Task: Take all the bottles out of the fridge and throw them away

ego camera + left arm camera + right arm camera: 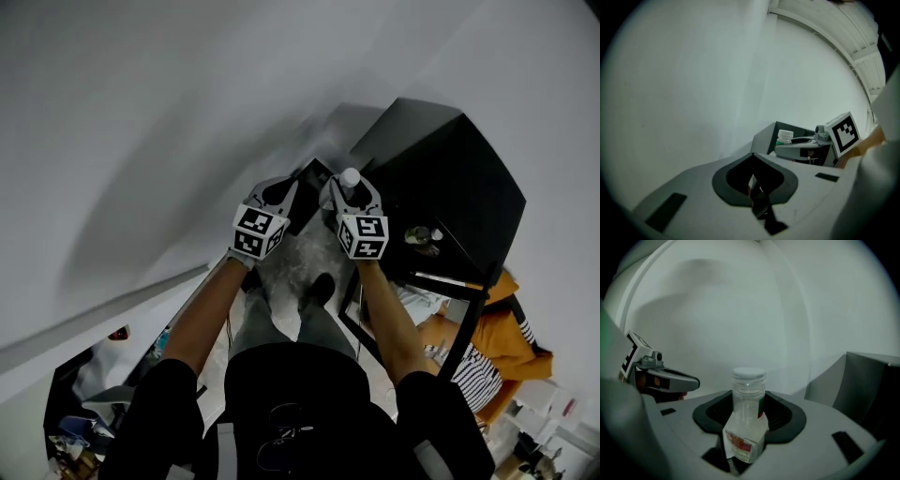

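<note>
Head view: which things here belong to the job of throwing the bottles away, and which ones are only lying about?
Belong to the job:
- bottle, clamped in the right gripper
- black fridge, it seems
- dark box, probably the bin

Only lying about:
- clutter at lower left
- person in an orange top

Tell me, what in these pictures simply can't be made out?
- Bottle: its bottom end is hidden between the jaws of the right gripper in the right gripper view. The label print is too small to read. The head view shows only its cap.
- Dark cabinet: the head view shows only its dim outside, so its contents cannot be told.
- Person in orange: in the head view, partly behind a dark frame and blurred.
</note>
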The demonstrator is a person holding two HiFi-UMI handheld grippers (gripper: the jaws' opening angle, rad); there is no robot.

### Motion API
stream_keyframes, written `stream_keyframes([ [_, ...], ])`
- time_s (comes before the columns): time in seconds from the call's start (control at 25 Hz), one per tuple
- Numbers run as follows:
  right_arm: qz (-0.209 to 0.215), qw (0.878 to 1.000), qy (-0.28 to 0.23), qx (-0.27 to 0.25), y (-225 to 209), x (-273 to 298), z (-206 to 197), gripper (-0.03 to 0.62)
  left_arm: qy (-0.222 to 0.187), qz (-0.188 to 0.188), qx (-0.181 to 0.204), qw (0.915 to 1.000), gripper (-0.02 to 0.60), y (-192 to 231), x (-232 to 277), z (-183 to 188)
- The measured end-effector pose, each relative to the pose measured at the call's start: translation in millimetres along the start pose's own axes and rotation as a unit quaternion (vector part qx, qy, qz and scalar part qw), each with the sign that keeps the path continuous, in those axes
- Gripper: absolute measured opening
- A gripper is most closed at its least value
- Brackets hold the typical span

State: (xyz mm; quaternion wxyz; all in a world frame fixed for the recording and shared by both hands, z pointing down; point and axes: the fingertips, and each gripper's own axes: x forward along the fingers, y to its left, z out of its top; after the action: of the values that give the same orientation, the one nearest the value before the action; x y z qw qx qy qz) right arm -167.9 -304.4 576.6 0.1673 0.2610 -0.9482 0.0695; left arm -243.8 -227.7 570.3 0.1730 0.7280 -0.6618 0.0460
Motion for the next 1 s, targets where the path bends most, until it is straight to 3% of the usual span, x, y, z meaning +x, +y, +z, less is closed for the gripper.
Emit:
stream_keyframes([
  [0.24,0.011,1.000,0.013,0.001,-3,39,-56,0.207,0.003,-0.004,-0.032,0.9995,-0.002,16,31,-43],
  [0.48,0.020,1.000,0.006,0.010,-5,82,-111,0.207,0.010,-0.013,-0.029,0.9995,-0.002,38,65,-92],
  [1.0,0.011,1.000,0.008,0.023,-7,140,-248,0.207,0.037,-0.026,-0.048,0.9978,-0.002,75,108,-236],
])
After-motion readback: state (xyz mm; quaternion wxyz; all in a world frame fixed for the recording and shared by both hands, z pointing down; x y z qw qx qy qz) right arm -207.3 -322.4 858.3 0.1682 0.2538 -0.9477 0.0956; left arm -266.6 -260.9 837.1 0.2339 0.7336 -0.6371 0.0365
